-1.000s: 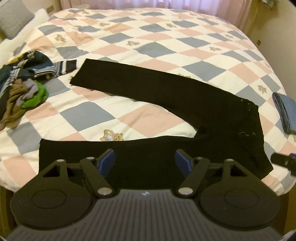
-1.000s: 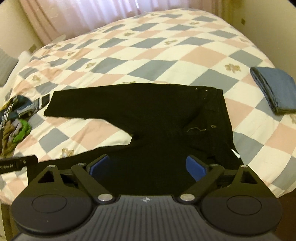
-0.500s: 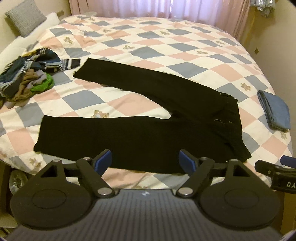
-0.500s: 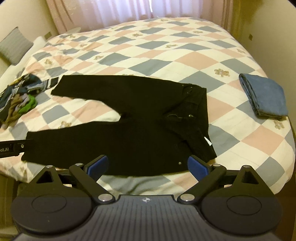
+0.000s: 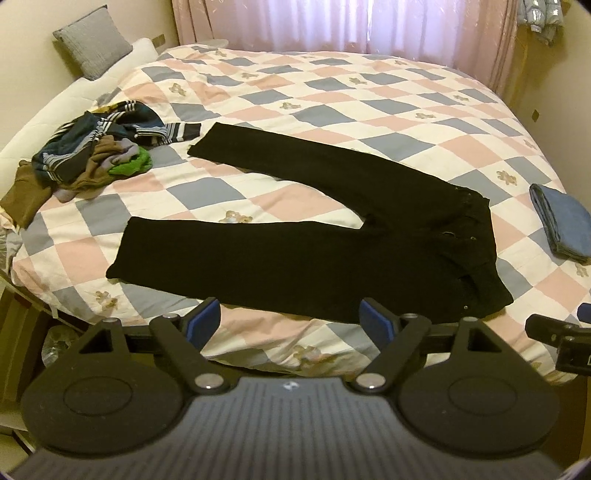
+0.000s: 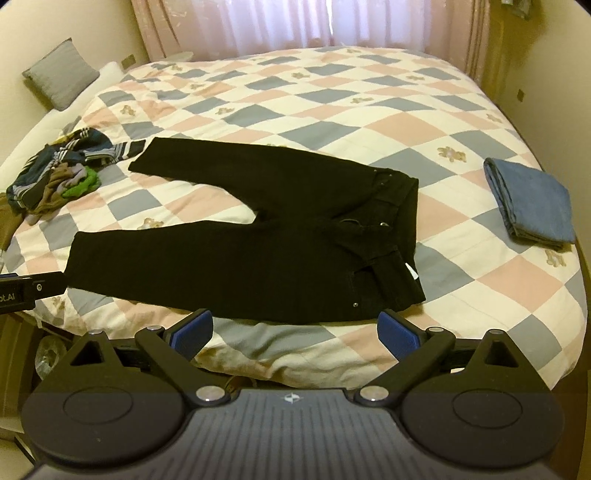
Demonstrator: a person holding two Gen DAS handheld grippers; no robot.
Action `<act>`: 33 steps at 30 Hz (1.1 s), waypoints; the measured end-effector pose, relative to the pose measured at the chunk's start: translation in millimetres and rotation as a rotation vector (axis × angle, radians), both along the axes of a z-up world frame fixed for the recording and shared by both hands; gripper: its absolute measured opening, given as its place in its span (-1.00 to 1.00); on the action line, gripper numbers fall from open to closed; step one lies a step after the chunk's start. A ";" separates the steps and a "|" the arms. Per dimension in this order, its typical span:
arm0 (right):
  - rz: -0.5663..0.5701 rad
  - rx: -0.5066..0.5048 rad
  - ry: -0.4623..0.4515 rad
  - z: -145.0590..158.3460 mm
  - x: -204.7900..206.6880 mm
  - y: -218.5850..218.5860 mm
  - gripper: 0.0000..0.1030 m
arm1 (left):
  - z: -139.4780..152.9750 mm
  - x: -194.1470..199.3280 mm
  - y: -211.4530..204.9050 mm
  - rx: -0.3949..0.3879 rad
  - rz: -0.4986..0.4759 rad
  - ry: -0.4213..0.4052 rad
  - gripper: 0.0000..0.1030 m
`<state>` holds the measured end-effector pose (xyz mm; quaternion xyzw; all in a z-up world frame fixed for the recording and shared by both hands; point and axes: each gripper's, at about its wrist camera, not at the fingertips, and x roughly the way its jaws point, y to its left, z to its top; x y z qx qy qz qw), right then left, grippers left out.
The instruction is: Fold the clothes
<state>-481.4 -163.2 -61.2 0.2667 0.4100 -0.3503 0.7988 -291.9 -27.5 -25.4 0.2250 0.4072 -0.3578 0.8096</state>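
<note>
Black trousers [image 5: 314,254] lie flat on the checkered bed, legs spread to the left, waistband to the right; they also show in the right wrist view [image 6: 258,251]. My left gripper [image 5: 290,323] is open and empty, held back off the near bed edge, apart from the trousers. My right gripper [image 6: 295,328] is open and empty, also back from the near edge. A pile of unfolded clothes [image 5: 92,155] lies at the left, also seen in the right wrist view [image 6: 55,173].
Folded blue jeans [image 6: 528,199] lie at the bed's right side, also in the left wrist view [image 5: 565,225]. A grey pillow [image 5: 92,40] leans at the headboard on the left. Pink curtains [image 6: 295,26] hang behind the bed. The quilt [image 6: 332,110] stretches beyond the trousers.
Both grippers have pulled back and up from the trousers, which now lie farther away and fully in view. Both stayed open and empty.
</note>
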 end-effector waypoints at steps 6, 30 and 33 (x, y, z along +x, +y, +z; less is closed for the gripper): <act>-0.011 0.008 -0.002 -0.2 -8.7 5.3 0.93 | -0.6 -10.0 3.6 0.013 -0.016 0.002 0.57; -0.007 -0.008 -0.024 4.2 -17.5 10.4 0.94 | 1.4 -27.4 5.7 0.026 -0.019 -0.030 0.60; -0.006 -0.017 -0.030 6.1 -16.4 8.6 0.95 | 3.2 -26.3 2.9 0.024 -0.017 -0.039 0.60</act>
